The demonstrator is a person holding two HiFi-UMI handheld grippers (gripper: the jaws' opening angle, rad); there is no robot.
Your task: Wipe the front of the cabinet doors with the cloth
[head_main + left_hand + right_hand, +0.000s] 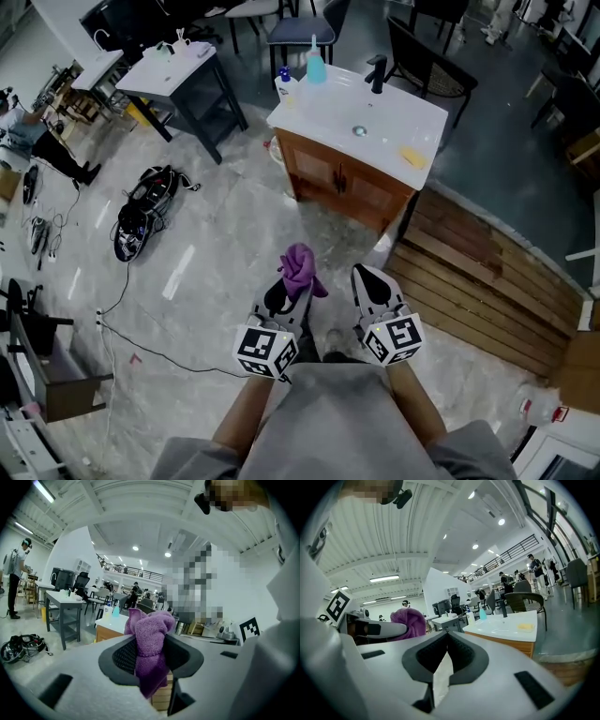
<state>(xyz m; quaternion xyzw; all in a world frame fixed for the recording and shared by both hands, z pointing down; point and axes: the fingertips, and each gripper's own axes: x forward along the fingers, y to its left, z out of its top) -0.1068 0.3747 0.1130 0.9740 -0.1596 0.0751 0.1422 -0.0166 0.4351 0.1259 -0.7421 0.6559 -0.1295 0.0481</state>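
A purple cloth (299, 269) is bunched between the jaws of my left gripper (286, 291), which is shut on it; the cloth (149, 644) hangs down between the dark pads. My right gripper (367, 282) stands beside it, shut with nothing held, its tips (446, 637) meeting. Ahead stands a wooden vanity cabinet (345, 181) with two front doors and a white sink top (389, 125). Both grippers are held well short of the cabinet, over the floor. The cabinet (506, 641) also shows in the right gripper view, and the cloth (409, 623) at its left.
On the sink top are a black tap (377, 71), a blue bottle (316, 64), a white bottle (286, 86) and a yellow sponge (412, 156). A wooden platform (478, 281) lies right of the cabinet. A black bag (145, 206) and cables lie on the floor at left; a dark table (183, 80) stands behind.
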